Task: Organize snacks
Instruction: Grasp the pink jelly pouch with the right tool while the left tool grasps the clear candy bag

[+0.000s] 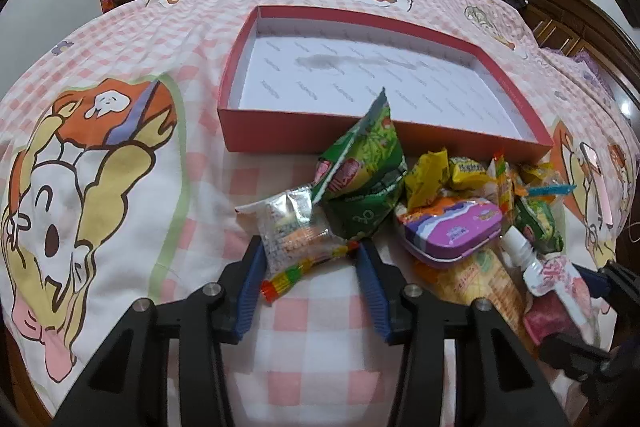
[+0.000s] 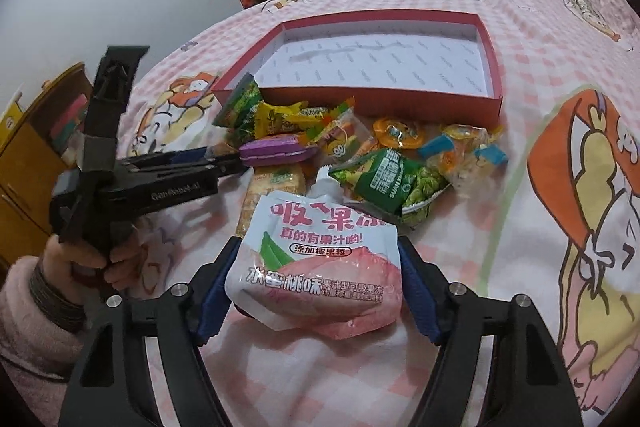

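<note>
1. While nothing has gone into the red box (image 1: 256,141) yet, both grippers are already at the snack heap on the bed (image 1: 312,343), which lies just in front of the box's near wall.

2. The left gripper (image 1: 310,269) stands with its blue pads on either side of a clear packet (image 1: 292,235). The jaws look close to its edges, but I cannot tell whether they are pressing it.

3. That packet is thin crinkly film with a striped sweet showing at its lower end. I judge it very light and slippery, so it is best pinched across the flat sealed edge, not over the lumpy contents.

4. The right gripper (image 2: 320,281) has its jaws against both sides of a pink-and-white jelly pouch (image 2: 316,267), which bulges between the pads as if squeezed.

5. The pouch looks soft, liquid-filled and heavier than the rest. It will probably sag and slide, so a hold across its firm upper seam near the spout should serve better than the belly.

6. Beside them lies a purple tin (image 1: 452,231), rigid, smooth and rounded at the corners. It is likely to slip under hard pads.

7. The green bags (image 1: 368,179) are puffed with air, light and crushable. The yellow sweets (image 2: 280,117) are small twisted wrappers.

8. The checked bedcover gives under weight, so pressing down will sink things.
</note>
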Tool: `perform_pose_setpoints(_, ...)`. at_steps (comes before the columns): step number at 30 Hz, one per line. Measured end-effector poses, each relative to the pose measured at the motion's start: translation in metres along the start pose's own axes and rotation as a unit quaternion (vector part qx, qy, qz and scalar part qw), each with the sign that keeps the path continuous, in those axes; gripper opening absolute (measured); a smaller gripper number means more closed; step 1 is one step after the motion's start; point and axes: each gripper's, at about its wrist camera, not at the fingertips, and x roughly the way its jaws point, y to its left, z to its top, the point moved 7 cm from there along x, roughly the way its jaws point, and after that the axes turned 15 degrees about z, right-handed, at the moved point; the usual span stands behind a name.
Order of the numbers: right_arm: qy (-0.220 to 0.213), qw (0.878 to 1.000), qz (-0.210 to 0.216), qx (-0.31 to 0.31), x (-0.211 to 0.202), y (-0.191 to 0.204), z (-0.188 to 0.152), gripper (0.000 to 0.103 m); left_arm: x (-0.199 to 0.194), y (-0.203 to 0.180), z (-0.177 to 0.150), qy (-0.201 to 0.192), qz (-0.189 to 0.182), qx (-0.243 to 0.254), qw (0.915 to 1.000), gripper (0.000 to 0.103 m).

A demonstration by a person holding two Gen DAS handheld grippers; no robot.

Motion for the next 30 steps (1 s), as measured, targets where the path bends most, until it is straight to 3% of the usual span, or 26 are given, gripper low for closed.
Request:
perform_pose_setpoints(11, -0.008, 1.000, -0.017, -0.014, 0.001, 0.002, -0.001, 0.073, -0.014, 0.012, -0.005, -0.003, -0.011, -0.018, 0.9998, 0.047)
perform_pose_setpoints(30, -0.056, 0.998, 0.018, -0.012, -0.027, 0.014, 0.010, 0.073, -0.051, 0.012, 0.008, -0.034, -0.017, -0.015, 0.9992, 0.047)
